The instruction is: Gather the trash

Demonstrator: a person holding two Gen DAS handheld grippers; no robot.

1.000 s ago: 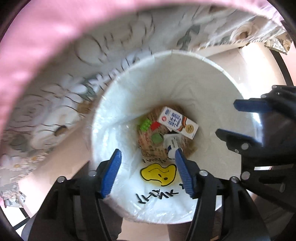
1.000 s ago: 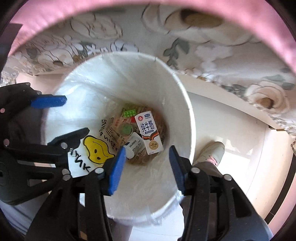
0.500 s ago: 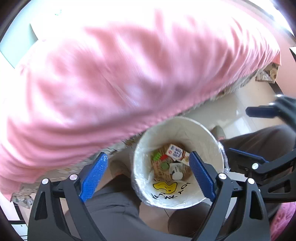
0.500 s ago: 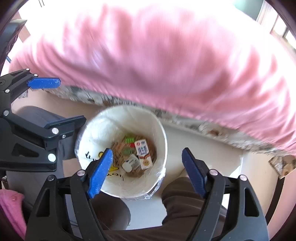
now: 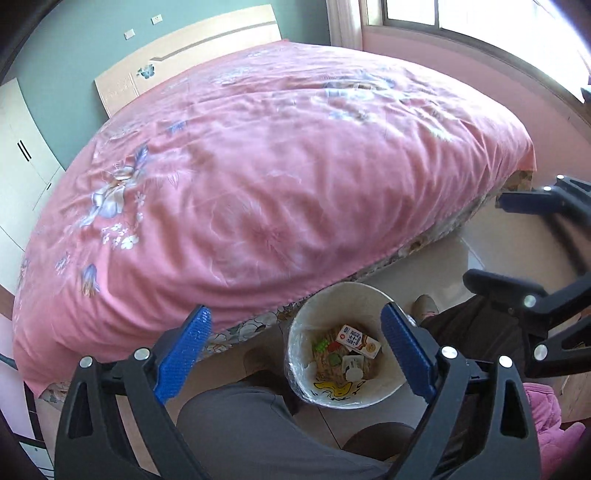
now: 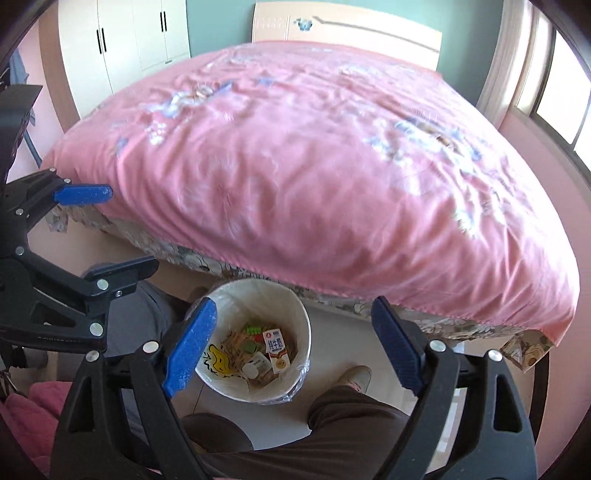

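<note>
A white lined trash bin (image 5: 299, 354) (image 6: 301, 325) stands on the floor at the foot of the bed. Inside lie a milk carton (image 5: 357, 340) (image 6: 276, 350), green pieces (image 5: 320, 345), a small white item (image 6: 255, 367) and brown paper. My left gripper (image 5: 295, 354) is wide open and empty, high above the bin. My right gripper (image 6: 291, 347) is also wide open and empty above the bin. Each gripper shows at the edge of the other's view, the right one (image 5: 517, 243) and the left one (image 6: 107, 229).
A large bed with a pink flowered cover (image 5: 266, 155) (image 6: 314, 158) fills the room ahead. The person's legs in dark trousers (image 5: 243, 428) (image 6: 354, 421) and a shoe (image 6: 356, 376) flank the bin. White wardrobes (image 6: 129, 37) stand at the far left, windows (image 5: 461, 14) at the right.
Both grippers rose from just inside the bin's mouth to well above it and opened wider. The bed top and room came into view.
</note>
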